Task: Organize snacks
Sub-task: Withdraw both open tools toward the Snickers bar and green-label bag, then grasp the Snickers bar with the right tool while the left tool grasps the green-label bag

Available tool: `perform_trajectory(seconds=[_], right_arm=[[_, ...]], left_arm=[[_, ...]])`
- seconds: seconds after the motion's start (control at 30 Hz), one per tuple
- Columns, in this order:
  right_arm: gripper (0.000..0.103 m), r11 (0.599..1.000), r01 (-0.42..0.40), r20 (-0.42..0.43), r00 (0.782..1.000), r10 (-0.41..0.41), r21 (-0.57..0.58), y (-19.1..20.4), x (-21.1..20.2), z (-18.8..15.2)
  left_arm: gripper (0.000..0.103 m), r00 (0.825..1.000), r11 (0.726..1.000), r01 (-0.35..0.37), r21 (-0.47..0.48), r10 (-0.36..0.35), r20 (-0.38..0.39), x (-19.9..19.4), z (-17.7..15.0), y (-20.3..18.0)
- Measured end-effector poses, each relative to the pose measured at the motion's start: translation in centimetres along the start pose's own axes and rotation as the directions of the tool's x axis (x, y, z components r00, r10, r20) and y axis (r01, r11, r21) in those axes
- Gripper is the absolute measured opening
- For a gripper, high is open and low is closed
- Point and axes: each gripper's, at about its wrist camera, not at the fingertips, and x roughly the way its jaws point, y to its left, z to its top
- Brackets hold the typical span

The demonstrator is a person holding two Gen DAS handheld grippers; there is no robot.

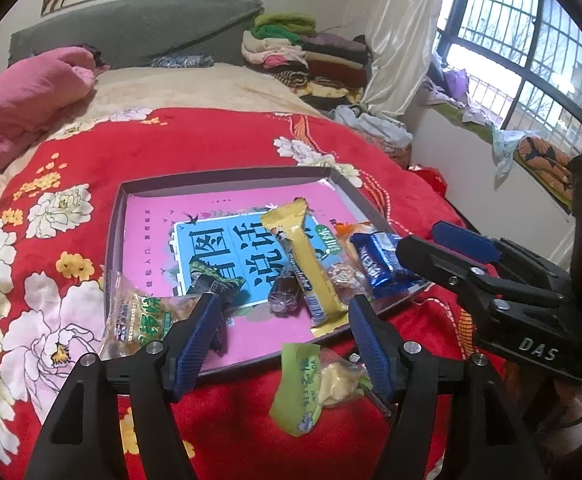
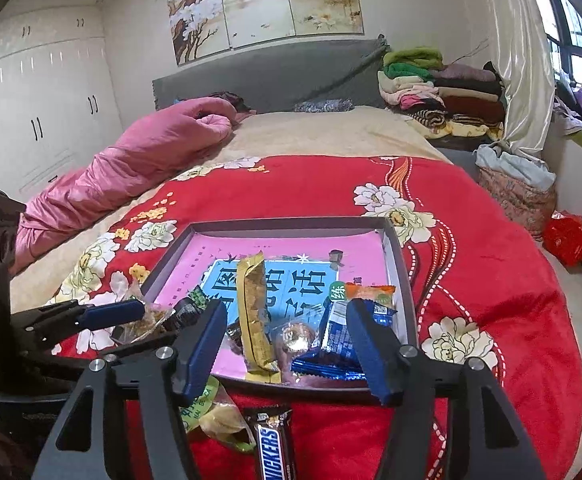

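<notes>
From the left wrist we see the left tongs (image 1: 281, 332) spread apart with nothing between the ribbed blue pads (image 1: 195, 344); no wrapper is pinched. They hang over the near edge of a shallow grey cardboard tray (image 1: 117, 216) lying on a plush red blanket (image 1: 195, 140) printed with white peonies, on the bed. A glossy pink-and-blue booklet (image 1: 151, 220) lines the tray's floor. On it lie a long, crinkled yellow foil bar (image 1: 303, 260), a small dark twisted candy (image 1: 285, 292), a shiny blue foil packet (image 1: 375, 260) and a clear-wrapped round sweet (image 1: 343, 276). A translucent cracker packet (image 1: 139, 316) leans over the tray's left wall, and a green-and-clear pouch (image 1: 311, 384) rests on the blanket just outside the near wall. The right tongs (image 1: 431, 240) enter from the right.

From the right wrist we see the right tongs (image 2: 285, 344) likewise parted and empty, over the tray's (image 2: 395, 248) near right corner, where the blue packet (image 2: 335, 340) and yellow bar (image 2: 253, 312) lie. A dark, glossy Snickers bar (image 2: 273, 444) sits on the blanket (image 2: 491, 280) outside the tray, beside the green pouch (image 2: 211, 408). The left tongs (image 2: 127, 320) show at left.
</notes>
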Motion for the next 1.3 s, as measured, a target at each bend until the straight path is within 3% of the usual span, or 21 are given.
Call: perform_trajectory(seconds=[0.63,1.3], right_arm=[[0.066,1.000,0.000,0.013,1.000,0.000,-0.009,-0.7,-3.1,-0.9],[0.066,0.999,0.009,-0.070,0.997,-0.012,-0.040,-0.8,-4.2,-3.3]], left_arm=[[0.071,1.000,0.998,-0.011,0.059,0.012,-0.019,-1.9,-1.8,-1.5],[0.071,0.994,0.996,0.000,0.085,0.009,-0.109,-1.4,-4.2,-2.4]])
